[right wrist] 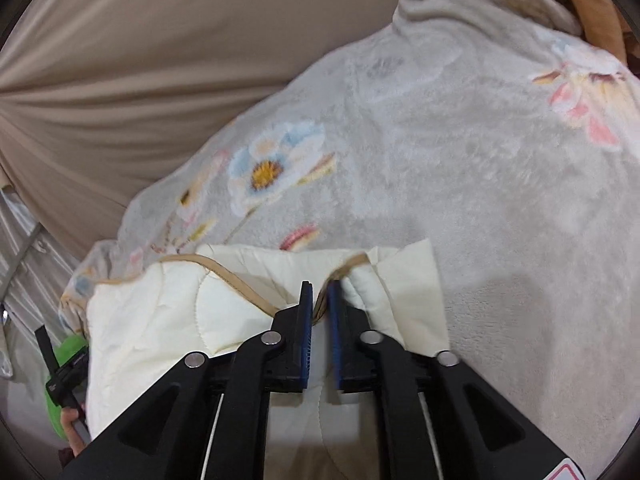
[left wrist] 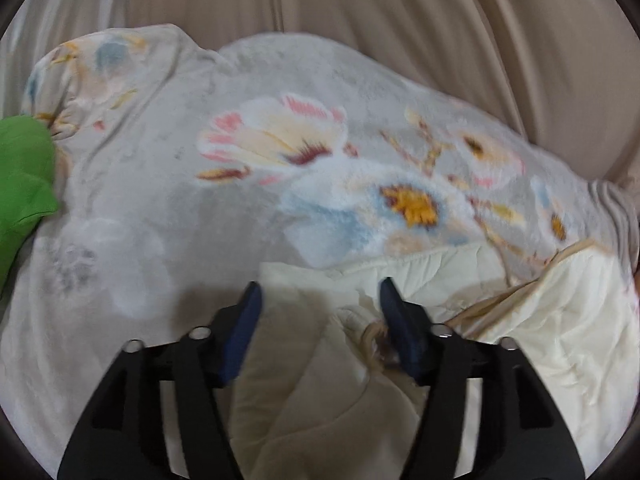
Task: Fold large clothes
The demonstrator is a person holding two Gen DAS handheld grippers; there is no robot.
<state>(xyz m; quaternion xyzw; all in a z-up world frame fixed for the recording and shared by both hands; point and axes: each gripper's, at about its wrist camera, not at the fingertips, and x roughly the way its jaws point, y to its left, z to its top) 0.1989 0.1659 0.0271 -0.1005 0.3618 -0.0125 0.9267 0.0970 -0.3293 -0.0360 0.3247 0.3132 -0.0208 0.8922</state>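
Observation:
A large grey fleece blanket [left wrist: 248, 184] [right wrist: 500, 208] printed with flowers lies spread over a bed. Its cream quilted underside [left wrist: 552, 320] [right wrist: 152, 320], edged in tan piping [right wrist: 240, 284], is turned over onto the floral side near me. My left gripper [left wrist: 320, 286] stands open just above that cream flap, the cloth lying loose between its blue pads [left wrist: 248, 320]. My right gripper [right wrist: 320, 285] has its jaws a narrow gap apart; the piped edge runs between the tips and the pads do not press on it.
A beige sheet [left wrist: 400, 20] [right wrist: 160, 60] covers the bed beyond the blanket. A green cloth [left wrist: 24, 168] lies at the left edge. The right wrist view shows a hand [right wrist: 72, 428] holding the other gripper at lower left, and brown fabric [right wrist: 600, 20] at top right.

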